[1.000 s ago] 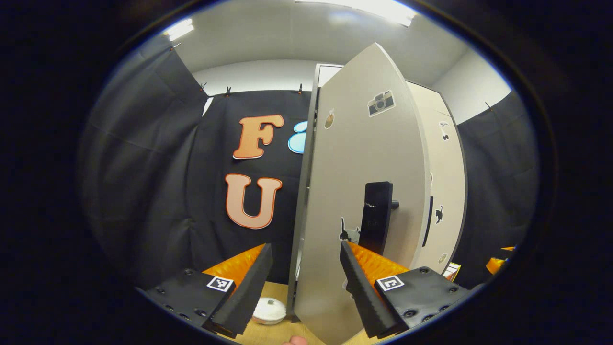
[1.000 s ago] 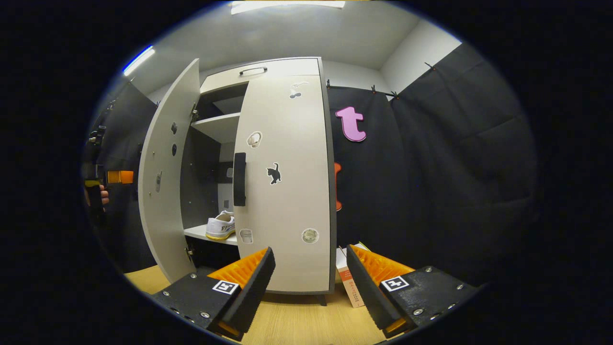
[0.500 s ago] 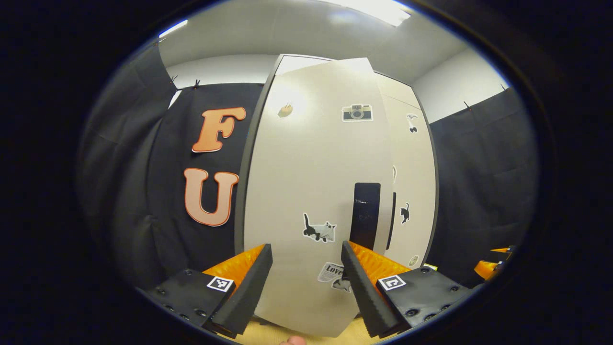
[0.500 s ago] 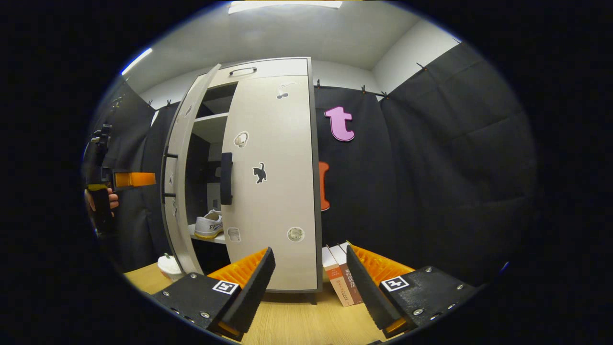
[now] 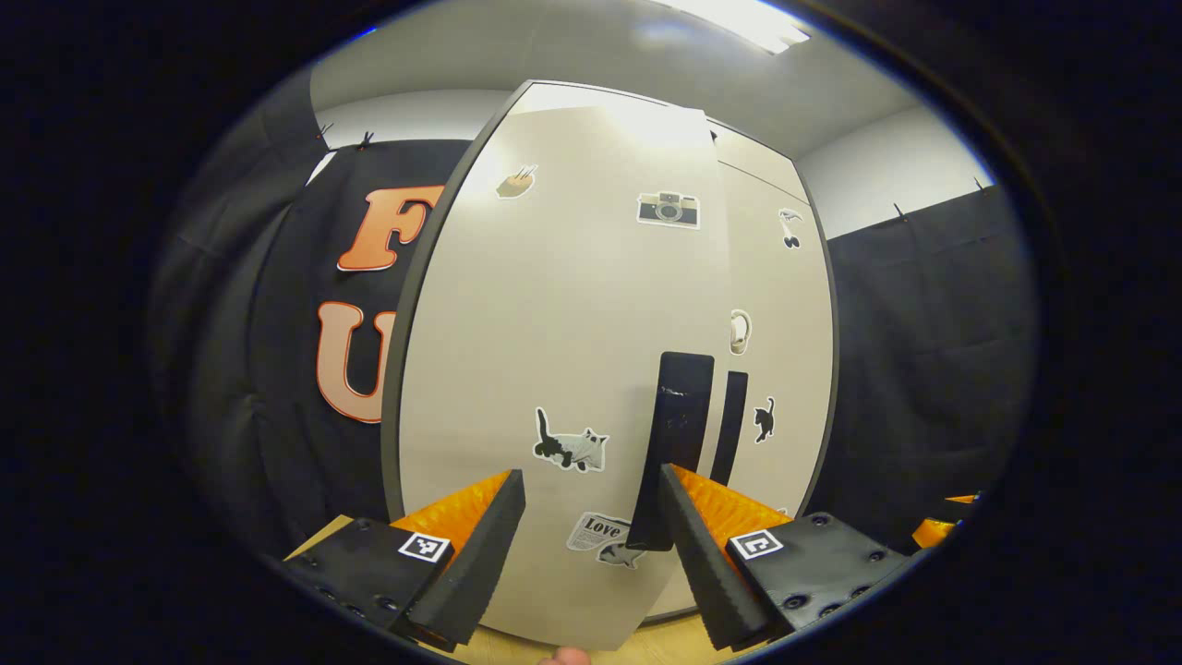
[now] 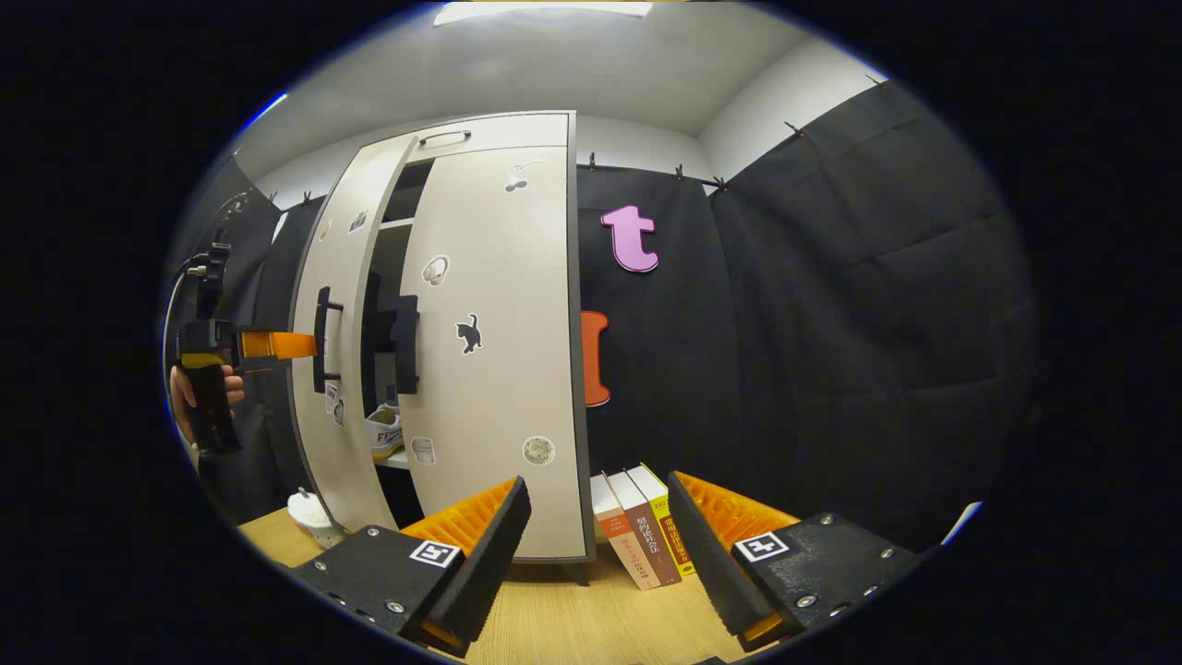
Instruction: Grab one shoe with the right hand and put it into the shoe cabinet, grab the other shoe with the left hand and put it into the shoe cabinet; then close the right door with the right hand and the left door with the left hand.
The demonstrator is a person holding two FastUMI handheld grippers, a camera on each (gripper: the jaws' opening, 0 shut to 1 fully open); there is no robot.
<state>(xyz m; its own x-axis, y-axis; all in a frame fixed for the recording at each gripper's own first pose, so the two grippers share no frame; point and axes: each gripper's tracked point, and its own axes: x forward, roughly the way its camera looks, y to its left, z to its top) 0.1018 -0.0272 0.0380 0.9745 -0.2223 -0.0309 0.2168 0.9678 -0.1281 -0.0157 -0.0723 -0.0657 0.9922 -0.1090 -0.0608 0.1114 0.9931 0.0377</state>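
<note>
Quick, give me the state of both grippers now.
Left gripper: open, holding nothing, right up against the left door.
Right gripper: open, holding nothing, back from the cabinet.

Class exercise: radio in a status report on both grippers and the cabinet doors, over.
Left gripper open, at the nearly shut beige left door. Right gripper open, holding nothing. Beige right door shut. White shoe shows through the gap; nothing blocking.

left door: beige cabinet door w/ cat sticker [image 5: 554, 351] swung nearly shut, was wide open a sec ago
gap: narrow now, white shoe [image 6: 383, 429] barely peeking thru
</note>
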